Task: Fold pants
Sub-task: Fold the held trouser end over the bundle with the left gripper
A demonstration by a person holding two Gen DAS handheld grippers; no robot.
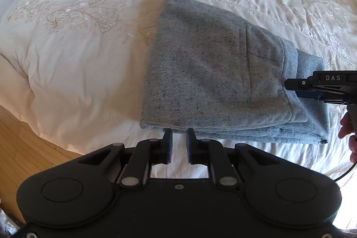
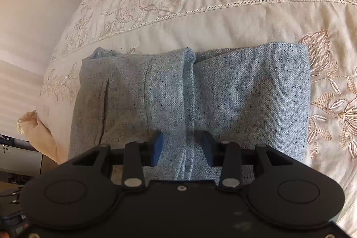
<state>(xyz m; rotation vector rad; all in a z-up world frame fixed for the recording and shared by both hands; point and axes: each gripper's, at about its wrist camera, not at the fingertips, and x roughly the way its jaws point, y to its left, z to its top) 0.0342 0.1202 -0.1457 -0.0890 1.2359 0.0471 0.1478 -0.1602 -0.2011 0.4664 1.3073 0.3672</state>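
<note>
Grey speckled pants (image 1: 212, 73) lie folded into a thick stack on a cream embroidered bedspread (image 1: 89, 59). My left gripper (image 1: 179, 134) hovers at the stack's near edge, its jaws a narrow gap apart with only white bedding showing between them. Over the stack's right end, my right gripper (image 1: 292, 86) comes in from the side, held by a hand (image 1: 348, 126). In the right wrist view the right gripper (image 2: 183, 142) is open wide. A raised ridge of the pants (image 2: 245, 99) runs between its blue pads (image 2: 158, 144), which do not clamp it.
The bedspread (image 2: 200, 32) stretches far beyond the pants on every side. A wooden floor (image 1: 22, 144) shows past the bed's lower left edge. A pale wall (image 2: 33, 15) and dark furniture (image 2: 13, 148) lie left of the bed in the right wrist view.
</note>
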